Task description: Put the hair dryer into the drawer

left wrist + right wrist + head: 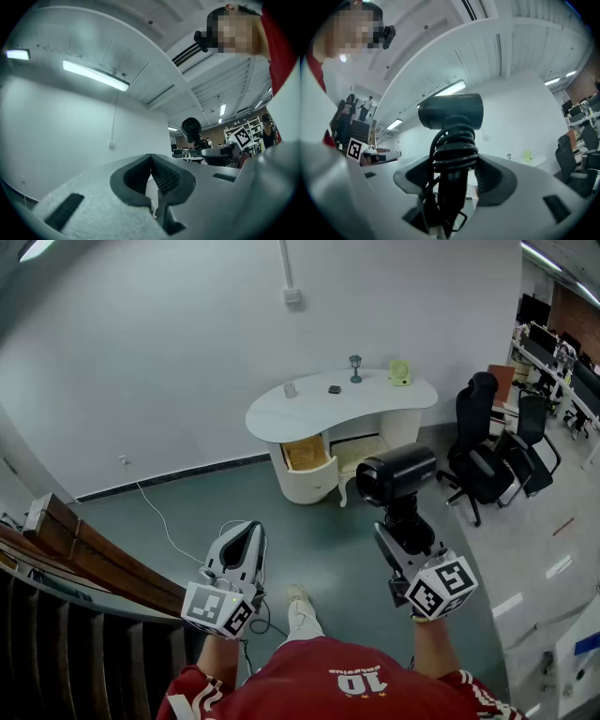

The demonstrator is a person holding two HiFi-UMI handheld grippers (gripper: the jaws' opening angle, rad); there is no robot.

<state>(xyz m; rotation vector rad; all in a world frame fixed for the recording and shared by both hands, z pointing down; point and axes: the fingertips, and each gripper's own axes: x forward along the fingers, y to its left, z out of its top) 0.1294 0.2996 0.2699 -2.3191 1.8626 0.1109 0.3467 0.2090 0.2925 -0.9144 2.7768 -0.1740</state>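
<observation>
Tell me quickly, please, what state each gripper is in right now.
Left gripper: closed, nothing between its jaws.
Right gripper: closed on the handle of the hair dryer.

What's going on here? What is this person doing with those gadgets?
A person holds a tool in each hand. The right tool grips a black hair dryer by its handle, with the cord wound round it. The left tool is closed and empty. The white desk, with a drawer open, stands across the floor.
</observation>
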